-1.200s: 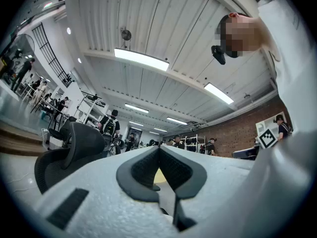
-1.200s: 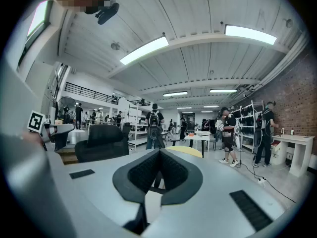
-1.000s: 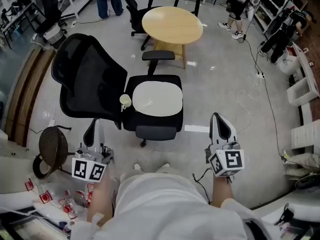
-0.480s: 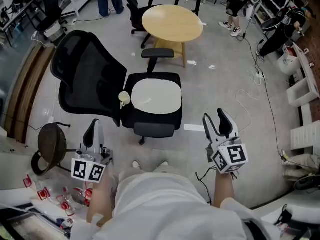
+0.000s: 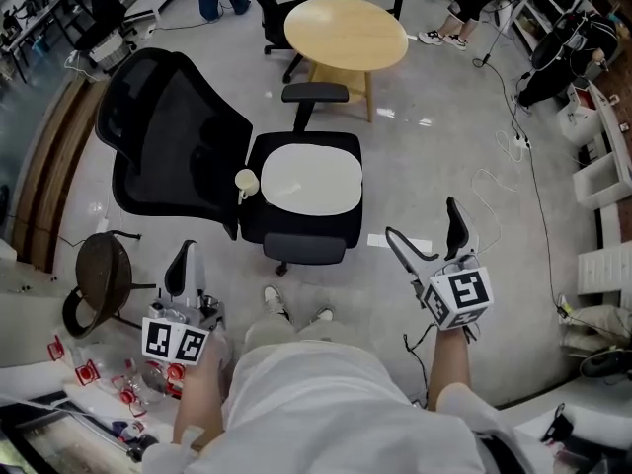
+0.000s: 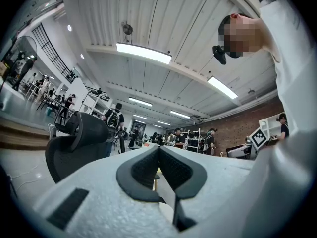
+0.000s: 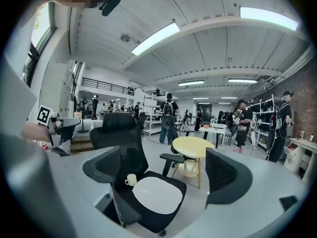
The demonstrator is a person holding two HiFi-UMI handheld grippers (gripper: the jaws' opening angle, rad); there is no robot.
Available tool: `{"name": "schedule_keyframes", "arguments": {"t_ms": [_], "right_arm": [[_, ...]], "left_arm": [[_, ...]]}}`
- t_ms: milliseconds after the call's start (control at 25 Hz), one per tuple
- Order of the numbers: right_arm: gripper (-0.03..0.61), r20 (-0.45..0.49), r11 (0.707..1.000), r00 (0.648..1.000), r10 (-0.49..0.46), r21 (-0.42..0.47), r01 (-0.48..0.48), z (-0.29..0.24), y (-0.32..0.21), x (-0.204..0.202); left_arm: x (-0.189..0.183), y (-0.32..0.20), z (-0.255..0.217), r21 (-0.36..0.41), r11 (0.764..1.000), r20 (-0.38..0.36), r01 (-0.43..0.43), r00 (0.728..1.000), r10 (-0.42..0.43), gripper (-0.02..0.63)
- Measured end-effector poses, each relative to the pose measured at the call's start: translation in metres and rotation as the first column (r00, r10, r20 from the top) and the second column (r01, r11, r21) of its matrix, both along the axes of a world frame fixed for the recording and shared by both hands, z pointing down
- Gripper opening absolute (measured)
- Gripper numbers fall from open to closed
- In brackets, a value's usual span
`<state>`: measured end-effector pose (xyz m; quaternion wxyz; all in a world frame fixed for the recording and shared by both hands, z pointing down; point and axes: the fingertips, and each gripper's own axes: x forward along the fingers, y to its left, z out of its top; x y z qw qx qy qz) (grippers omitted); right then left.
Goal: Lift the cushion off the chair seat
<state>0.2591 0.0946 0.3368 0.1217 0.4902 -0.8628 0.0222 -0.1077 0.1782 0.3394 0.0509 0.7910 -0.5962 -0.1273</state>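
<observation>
Left gripper (image 5: pixel 183 257): jaws pressed together with nothing between them, held low at the person's left side.
Right gripper (image 5: pixel 427 227): jaws opening, spread wide, nothing within them; it points toward the chair.
Cushion (image 5: pixel 311 179): pale, flat on the seat, ahead of both grippers and well apart from them; the right gripper view frames it in the gap between the jaws.
Cup (image 5: pixel 246 180): small, white, just beside the cushion's backrest-side edge.
Chair (image 5: pixel 173 141): black, its mesh backrest ahead of the left gripper.
Round table (image 5: pixel 346 33): yellow, beyond the chair, farthest from both grippers.
</observation>
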Motion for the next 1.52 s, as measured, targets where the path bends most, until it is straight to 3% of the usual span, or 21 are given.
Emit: {"name": "schedule_keyframes", "arguments": {"t_ms": [400,600,760,840,1000,1200,1360,1520], "right_arm": [[0.511,-0.112,0.995,0.993,-0.029,-0.103,0.017,0.033,-0.044,-0.044],[0.511,-0.187,0.990,0.982,-0.035,-0.142,0.009,0.036,-0.085,-0.078],[0.511,-0.123,0.984,0.992,-0.015,-0.178,-0.007,0.031,-0.114,-0.107],[0.511,-0.115,0.983,0.993,-0.012,-0.183,-0.010,0.029,-0.128,-0.118],[0.511,-0.221,0.978,0.974,-0.058,-0.211,0.010,0.041,-0.151,-0.126],[0.511,-0.178,0.968,0.978,-0.108,-0.242,0.063,0.057,-0.191,-0.121],[0.511,-0.234,0.941,0.949,-0.212,-0.312,0.133,0.107,-0.225,-0.120],[0.509,-0.120,0.860,0.929,-0.350,-0.434,0.268,0.165,-0.251,-0.140]], "left_arm": [[-0.016,-0.076,0.037,-0.058,0.996,-0.067,-0.061,0.996,0.057,0.014],[-0.038,-0.135,0.035,-0.031,0.993,-0.087,-0.112,0.990,0.109,0.015],[-0.051,-0.175,0.048,-0.046,0.984,-0.096,-0.173,0.981,0.168,0.015],[-0.050,-0.195,0.056,-0.059,0.976,-0.095,-0.209,0.974,0.203,0.014],[-0.035,-0.226,0.065,-0.085,0.964,-0.115,-0.253,0.963,0.243,0.014],[-0.014,-0.248,0.071,-0.119,0.961,-0.114,-0.250,0.965,0.237,0.014],[-0.007,-0.252,0.084,-0.174,0.956,-0.102,-0.237,0.970,0.222,0.015],[-0.005,-0.259,0.105,-0.221,0.954,-0.097,-0.202,0.978,0.184,0.015]]}}
